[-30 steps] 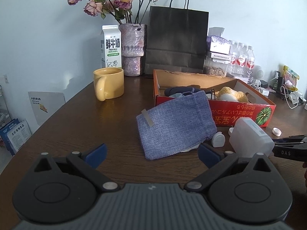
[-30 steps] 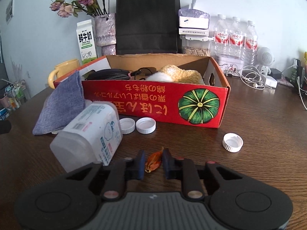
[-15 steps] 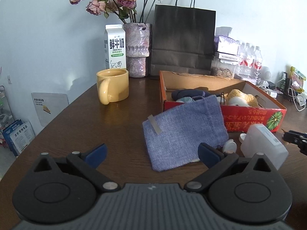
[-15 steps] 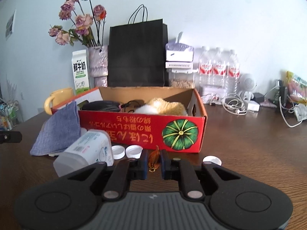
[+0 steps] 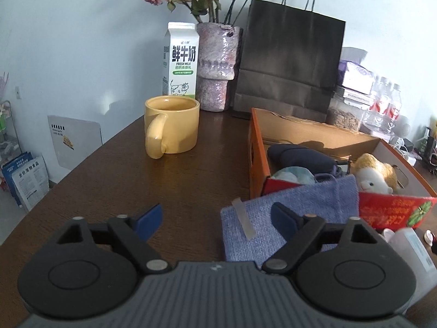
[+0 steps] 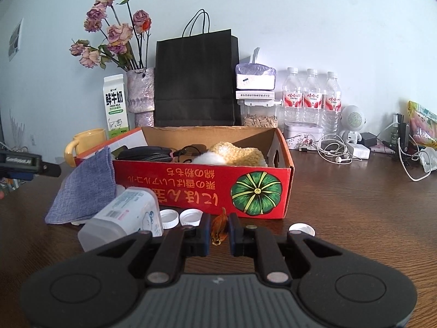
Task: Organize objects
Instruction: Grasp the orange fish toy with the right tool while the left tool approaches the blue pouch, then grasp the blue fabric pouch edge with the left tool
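Red box [image 6: 202, 188] holding a plush toy [image 6: 235, 153] and dark pouch [image 6: 144, 153]. Right gripper [image 6: 219, 228] clamped on a dried petal [image 6: 219, 225]; left gripper [image 5: 215, 218] apart, just been closing, nothing between.

A red cardboard box [image 6: 202, 183] with a green pumpkin print stands open on the wooden table, holding a dark pouch [image 5: 300, 158] and a yellow-and-white plush toy [image 6: 235, 154]. A blue fabric pouch [image 6: 84, 188] leans against its front left corner. A translucent labelled plastic bottle [image 6: 123, 221] lies on its side beside three white caps [image 6: 168, 218]. A small orange item [image 6: 219, 228], possibly a dried petal, sits pinched upright.
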`<state>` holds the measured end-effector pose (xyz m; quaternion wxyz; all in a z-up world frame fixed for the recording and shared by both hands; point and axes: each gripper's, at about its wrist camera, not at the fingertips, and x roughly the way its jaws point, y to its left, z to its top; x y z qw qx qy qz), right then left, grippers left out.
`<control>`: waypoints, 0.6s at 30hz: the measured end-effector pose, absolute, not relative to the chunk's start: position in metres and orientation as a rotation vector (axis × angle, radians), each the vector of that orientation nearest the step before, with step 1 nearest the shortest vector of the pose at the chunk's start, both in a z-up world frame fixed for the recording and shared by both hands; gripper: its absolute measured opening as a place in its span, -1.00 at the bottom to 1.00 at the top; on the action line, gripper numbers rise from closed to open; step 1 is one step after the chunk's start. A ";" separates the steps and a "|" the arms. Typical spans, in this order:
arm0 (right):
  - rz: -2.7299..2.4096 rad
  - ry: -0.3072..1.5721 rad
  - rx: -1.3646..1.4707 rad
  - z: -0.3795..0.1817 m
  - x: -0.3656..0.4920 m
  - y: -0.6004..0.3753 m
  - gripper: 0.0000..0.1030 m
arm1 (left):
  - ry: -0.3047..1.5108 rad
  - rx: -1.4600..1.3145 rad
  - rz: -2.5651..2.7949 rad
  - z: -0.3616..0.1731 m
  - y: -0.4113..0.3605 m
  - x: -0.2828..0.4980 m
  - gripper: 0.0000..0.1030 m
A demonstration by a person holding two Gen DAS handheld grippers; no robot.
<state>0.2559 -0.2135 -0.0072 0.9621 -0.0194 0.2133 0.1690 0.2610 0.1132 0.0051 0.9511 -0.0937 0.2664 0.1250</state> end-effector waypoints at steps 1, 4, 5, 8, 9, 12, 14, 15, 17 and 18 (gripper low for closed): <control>0.344 0.433 -0.040 -0.007 0.256 -0.213 -0.76 | 0.545 -0.203 0.250 0.004 0.115 0.264 0.49; 0.347 0.437 -0.041 -0.008 0.256 -0.213 -0.76 | 0.534 -0.233 0.217 0.000 0.115 0.267 0.31; 0.348 0.439 -0.041 -0.008 0.256 -0.213 -0.76 | 0.529 -0.235 0.207 -0.001 0.114 0.268 0.27; 0.353 0.442 -0.042 -0.008 0.256 -0.212 -0.76 | 0.524 -0.249 0.179 -0.005 0.112 0.271 0.11; 0.354 0.441 -0.044 -0.008 0.256 -0.211 -0.76 | 0.524 -0.260 0.169 -0.006 0.113 0.271 -0.02; 0.357 0.441 -0.047 -0.008 0.256 -0.211 -0.76 | 0.520 -0.308 0.137 -0.009 0.118 0.271 -0.18; 0.360 0.441 -0.049 -0.009 0.256 -0.210 -0.76 | 0.513 -0.329 0.126 -0.009 0.121 0.270 -0.20; 0.361 0.442 -0.050 -0.008 0.256 -0.210 -0.76 | 0.513 -0.336 0.123 -0.009 0.122 0.270 -0.20; 0.363 0.443 -0.051 -0.009 0.257 -0.210 -0.76 | 0.516 -0.353 0.113 -0.010 0.123 0.270 -0.24; 0.364 0.443 -0.052 -0.009 0.257 -0.210 -0.76 | 0.521 -0.359 0.107 -0.011 0.124 0.271 -0.30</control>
